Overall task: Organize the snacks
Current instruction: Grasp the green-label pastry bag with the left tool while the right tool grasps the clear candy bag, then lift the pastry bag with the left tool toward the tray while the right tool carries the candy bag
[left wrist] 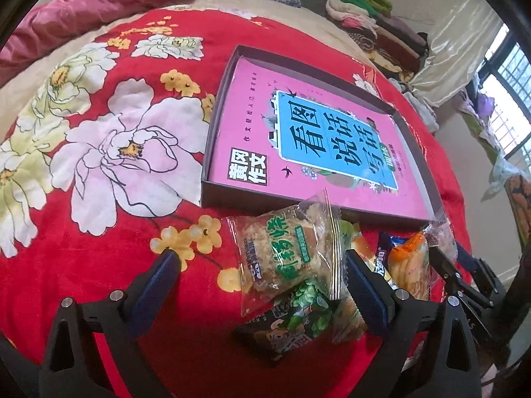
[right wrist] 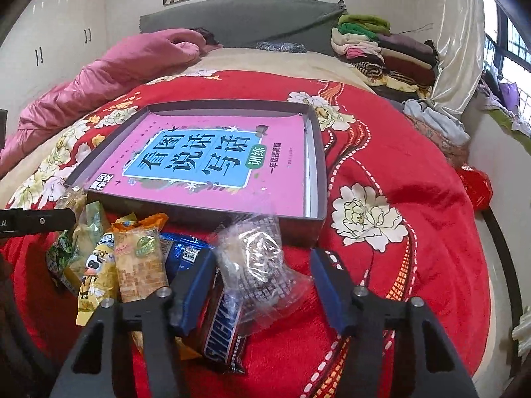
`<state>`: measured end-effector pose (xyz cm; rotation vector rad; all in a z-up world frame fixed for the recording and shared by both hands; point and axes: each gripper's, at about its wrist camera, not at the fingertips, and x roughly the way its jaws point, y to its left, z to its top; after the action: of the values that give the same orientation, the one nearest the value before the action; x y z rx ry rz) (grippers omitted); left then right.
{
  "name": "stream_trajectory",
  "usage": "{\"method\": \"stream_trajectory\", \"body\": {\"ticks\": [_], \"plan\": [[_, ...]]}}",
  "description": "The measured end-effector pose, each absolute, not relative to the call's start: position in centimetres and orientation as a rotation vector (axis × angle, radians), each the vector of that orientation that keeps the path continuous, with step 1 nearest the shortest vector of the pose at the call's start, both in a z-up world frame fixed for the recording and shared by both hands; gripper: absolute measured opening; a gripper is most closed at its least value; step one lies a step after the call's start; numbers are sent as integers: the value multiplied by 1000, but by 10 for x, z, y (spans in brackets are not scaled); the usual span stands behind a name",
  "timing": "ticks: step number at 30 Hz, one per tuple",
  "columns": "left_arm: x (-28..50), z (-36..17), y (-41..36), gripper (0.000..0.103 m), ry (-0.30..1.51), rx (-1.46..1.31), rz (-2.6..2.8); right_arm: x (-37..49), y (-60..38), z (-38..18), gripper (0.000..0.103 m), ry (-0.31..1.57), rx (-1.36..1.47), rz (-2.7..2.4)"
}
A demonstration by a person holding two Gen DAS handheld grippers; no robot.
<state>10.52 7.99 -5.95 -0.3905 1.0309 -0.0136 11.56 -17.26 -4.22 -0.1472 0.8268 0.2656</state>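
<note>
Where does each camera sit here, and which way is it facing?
Left wrist: on the left hand-held gripper, looking down past its fingers at a green-print snack pack lying between them on the red blanket; the right hand-held gripper shows at the right edge.
Right wrist: on the right hand-held gripper, looking down at a clear-wrapped snack between its open fingers, a Snickers bar beside it.
Shared: the snack pile, the blanket and the tray holding a pink book.

bed: red floral blanket [left wrist: 99, 199] | pink quilt [right wrist: 99, 76] | folded clothes stack [right wrist: 381, 49] | curtain [right wrist: 454, 49]
</note>
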Motion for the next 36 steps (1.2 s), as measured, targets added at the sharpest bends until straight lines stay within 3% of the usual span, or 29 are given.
{"method": "stream_trajectory", "body": {"ticks": [2,4,16,36], "plan": [[107,-61,81,96,1035,-401,-18,117,-174,-42,56,824,-136,272],[110,-63,80,82,1039,-415,-35,118,-177,-42,56,827,-113,278],[114,-67,80,55,1032,-487,-132,113,-191,-30,50,787,-19,305],[99,-23,94,51,892,-491,-158,110,-200,-10,49,726,63,335]]}}
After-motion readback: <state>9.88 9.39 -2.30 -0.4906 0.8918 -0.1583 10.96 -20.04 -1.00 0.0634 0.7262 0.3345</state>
